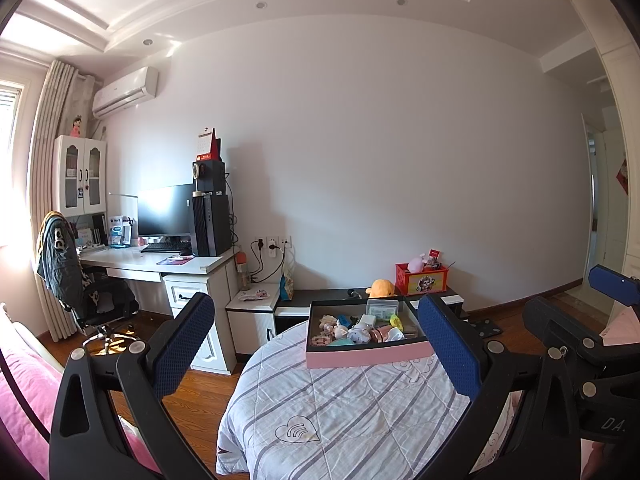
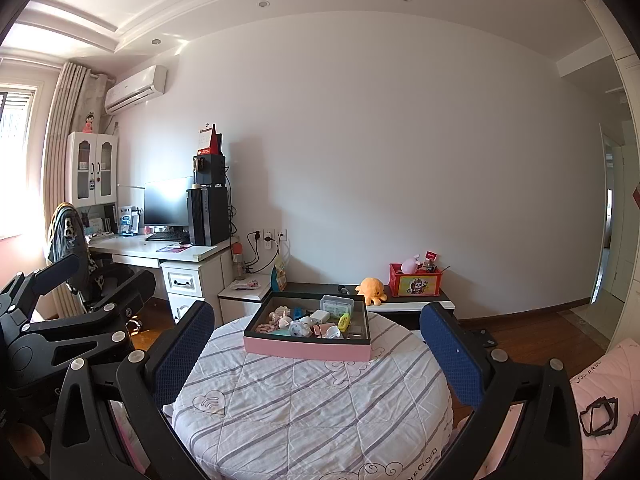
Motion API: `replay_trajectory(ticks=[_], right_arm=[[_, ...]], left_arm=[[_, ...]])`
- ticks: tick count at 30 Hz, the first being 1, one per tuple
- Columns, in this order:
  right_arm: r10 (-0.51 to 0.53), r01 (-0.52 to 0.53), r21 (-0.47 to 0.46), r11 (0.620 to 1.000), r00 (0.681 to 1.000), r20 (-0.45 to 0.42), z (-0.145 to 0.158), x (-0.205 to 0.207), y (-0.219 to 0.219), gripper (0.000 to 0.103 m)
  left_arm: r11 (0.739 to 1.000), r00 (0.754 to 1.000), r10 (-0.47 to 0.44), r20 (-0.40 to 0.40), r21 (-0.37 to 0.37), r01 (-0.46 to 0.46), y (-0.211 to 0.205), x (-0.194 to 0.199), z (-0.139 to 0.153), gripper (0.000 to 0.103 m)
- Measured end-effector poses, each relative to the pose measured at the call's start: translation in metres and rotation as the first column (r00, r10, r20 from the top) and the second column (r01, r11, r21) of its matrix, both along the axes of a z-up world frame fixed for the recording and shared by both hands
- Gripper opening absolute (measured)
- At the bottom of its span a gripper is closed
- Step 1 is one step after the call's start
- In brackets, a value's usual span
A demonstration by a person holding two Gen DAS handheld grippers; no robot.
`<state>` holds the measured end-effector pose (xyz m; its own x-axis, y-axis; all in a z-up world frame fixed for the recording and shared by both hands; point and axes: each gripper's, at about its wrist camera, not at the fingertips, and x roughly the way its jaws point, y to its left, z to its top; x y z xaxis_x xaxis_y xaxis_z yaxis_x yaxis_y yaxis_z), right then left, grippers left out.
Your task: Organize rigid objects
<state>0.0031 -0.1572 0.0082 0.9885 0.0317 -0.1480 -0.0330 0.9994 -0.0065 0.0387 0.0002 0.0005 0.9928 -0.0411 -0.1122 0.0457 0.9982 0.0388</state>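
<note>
**Both grippers spread wide and empty above the quilted round surface**

We cannot identify most items inside the shallow rectangular pink-sided tray with a dark inner lining (image 2: 308, 347): they overlap and are too small to resolve. We can make out a clear plastic lidded box (image 2: 337, 305), a small yellow block (image 2: 344, 321) and several white and pink moulded pieces. The tray sits at the far part of a round surface covered by a white quilted cloth with grey stripes and heart motifs (image 2: 304, 408).

Our left gripper with blue textured pads on black plastic arms (image 1: 316, 344) has its jaws far apart and holds nothing. Our right gripper of the same build (image 2: 316, 348) is likewise spread wide and empty. The bases of both are cut off by the frame edge.

At the cloth's lower edge we read "CLOUD"; the letters before it are hidden. A pink quilted fabric (image 2: 604, 376) at right shows partial lettering only. Behind stand an orange plush octopus (image 2: 371, 289) and a red printed box (image 2: 415, 284).
</note>
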Motion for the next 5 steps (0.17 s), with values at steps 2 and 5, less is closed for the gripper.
replay_trajectory(ticks=[2,5], right_arm=[[-0.001,0.001,0.0,1.0,1.0,-0.001,-0.0002,0.0005,-0.0002,0.103],[0.0,0.0,0.0,1.0,1.0,-0.002,0.0,-0.0004,0.0007,0.103]], left_arm=[[1.0,1.0,0.0,0.0,0.0,0.0,-0.0003,0.0,0.0001,0.103],[1.0,1.0,0.002,0.002,0.001,-0.002,0.0002,-0.0002,0.0003,0.103]])
